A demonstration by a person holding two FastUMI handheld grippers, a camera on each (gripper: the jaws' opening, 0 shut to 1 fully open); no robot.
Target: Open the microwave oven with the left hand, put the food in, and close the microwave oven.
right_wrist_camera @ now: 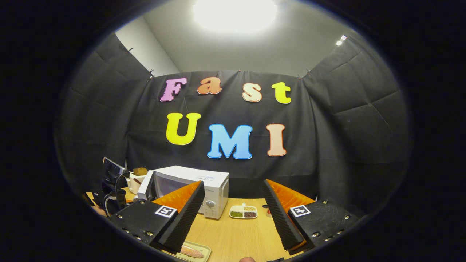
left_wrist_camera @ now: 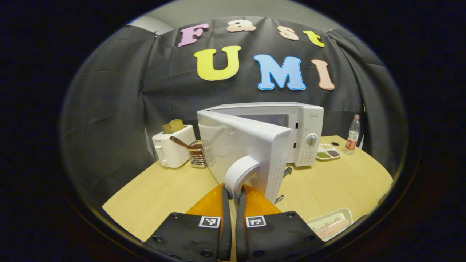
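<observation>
We found the left gripper [left_wrist_camera: 233,194] pinched on the handle [left_wrist_camera: 238,173] of the microwave [left_wrist_camera: 305,123], whose door [left_wrist_camera: 247,145] stood partly open at mid-table [left_wrist_camera: 156,196]. The door is rigid and hinged; we judged the curved handle the proper hold. The right gripper [right_wrist_camera: 233,214] hung spread and empty. The food [right_wrist_camera: 190,251], pale pink, lay on a shallow tray [right_wrist_camera: 204,249] at the near edge; we judged it light, best carried by the tray rim.

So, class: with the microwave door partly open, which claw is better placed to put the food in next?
Right. The right claw is open and free just above the food tray, while the left claw is shut on the door handle, holding the microwave door open.
</observation>
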